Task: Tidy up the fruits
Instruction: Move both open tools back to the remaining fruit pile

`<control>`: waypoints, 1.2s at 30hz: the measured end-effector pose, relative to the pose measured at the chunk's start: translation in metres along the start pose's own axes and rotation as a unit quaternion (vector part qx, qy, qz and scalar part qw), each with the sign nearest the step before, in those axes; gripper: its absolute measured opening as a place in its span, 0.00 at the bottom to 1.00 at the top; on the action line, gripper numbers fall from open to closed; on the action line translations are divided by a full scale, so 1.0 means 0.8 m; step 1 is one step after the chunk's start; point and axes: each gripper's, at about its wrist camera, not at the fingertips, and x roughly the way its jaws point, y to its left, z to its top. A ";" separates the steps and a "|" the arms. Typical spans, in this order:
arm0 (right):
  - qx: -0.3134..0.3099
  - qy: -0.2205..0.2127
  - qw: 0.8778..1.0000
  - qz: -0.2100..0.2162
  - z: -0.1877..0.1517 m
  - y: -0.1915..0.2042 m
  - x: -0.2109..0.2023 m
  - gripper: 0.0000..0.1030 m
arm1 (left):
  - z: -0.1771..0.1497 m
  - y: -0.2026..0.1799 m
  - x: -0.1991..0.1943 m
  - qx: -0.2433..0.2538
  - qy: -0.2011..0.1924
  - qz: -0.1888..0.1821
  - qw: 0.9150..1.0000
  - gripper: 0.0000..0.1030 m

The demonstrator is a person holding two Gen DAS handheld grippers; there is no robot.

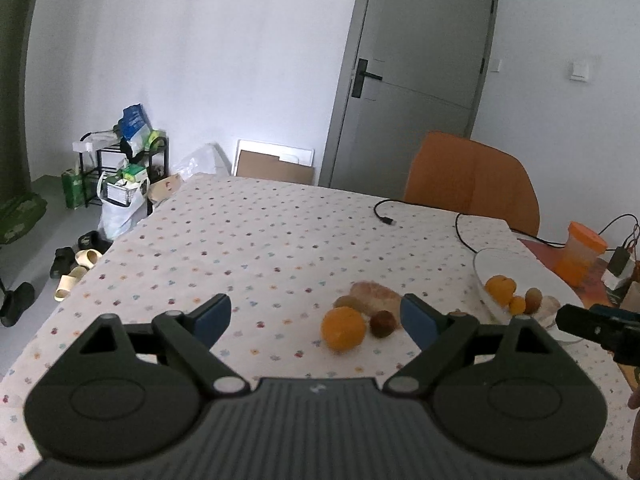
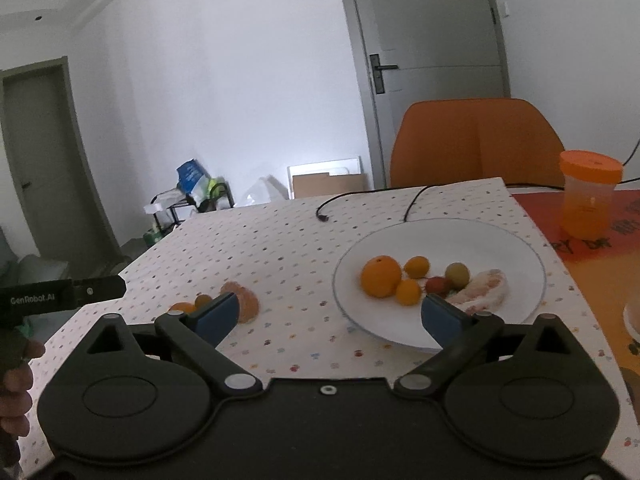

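We hold both the left gripper (image 1: 316, 316) and right gripper (image 2: 330, 312) wide apart, empty; an orange (image 1: 344, 328) sits between our left jaws, the plate (image 2: 500, 240) beyond our right.

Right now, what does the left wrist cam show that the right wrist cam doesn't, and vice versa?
Left wrist only: shoes on the floor and a brown kiwi beside the loose orange.

Right wrist only: the whole plate interior, with a red fruit and a pale pomelo wedge, plus a second door at left.

Both: the spotted tablecloth, orange chair, orange-lidded cup, black cable, and each open tool, left and right.
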 end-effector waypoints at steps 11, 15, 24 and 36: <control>-0.040 0.003 0.999 0.023 0.001 0.045 0.021 0.96 | -0.014 0.016 0.015 -0.004 0.015 0.000 1.000 0.88; -0.043 0.010 0.999 0.030 -0.002 0.051 0.033 0.86 | -0.017 0.012 0.023 -0.002 0.019 -0.008 1.000 0.88; -0.033 0.032 0.998 0.048 -0.007 0.050 0.054 0.71 | -0.025 0.010 0.047 -0.006 0.024 -0.023 0.999 0.85; -0.056 0.052 0.993 0.090 -0.008 0.056 0.079 0.51 | -0.032 0.015 0.088 -0.017 0.042 -0.048 0.998 0.59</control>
